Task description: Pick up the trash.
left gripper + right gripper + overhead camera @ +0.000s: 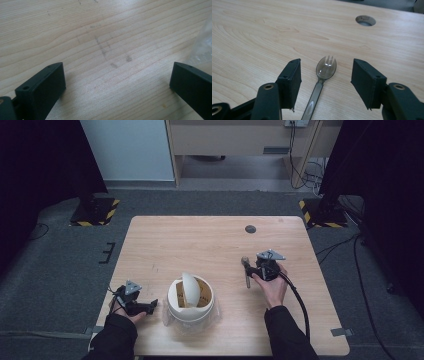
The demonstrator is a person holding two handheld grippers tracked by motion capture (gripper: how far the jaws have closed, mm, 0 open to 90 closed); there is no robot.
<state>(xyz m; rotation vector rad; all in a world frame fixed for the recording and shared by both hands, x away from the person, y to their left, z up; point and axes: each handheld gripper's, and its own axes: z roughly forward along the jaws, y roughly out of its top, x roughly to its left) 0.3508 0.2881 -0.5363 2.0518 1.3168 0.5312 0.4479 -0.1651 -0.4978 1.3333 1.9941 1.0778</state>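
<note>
A dark translucent plastic spork (246,272) lies flat on the wooden table (200,240). My right gripper (251,266) is open, one jaw on each side of the spork (325,68), not touching it. In the right gripper view the open jaws of the right gripper (327,63) flank the spork's tined head, its handle running back toward the camera. A white round container (190,306) with a white lid (190,287) tipped up inside it sits at the front middle. My left gripper (151,305) is open, low over bare wood (117,67), just left of the container.
Crinkled clear plastic wrap (203,45) lies under the container, close to one left jaw. A round cable hole (250,229) sits at the table's far side, also seen as the hole (365,20) beyond the spork. Grey carpet surrounds the table.
</note>
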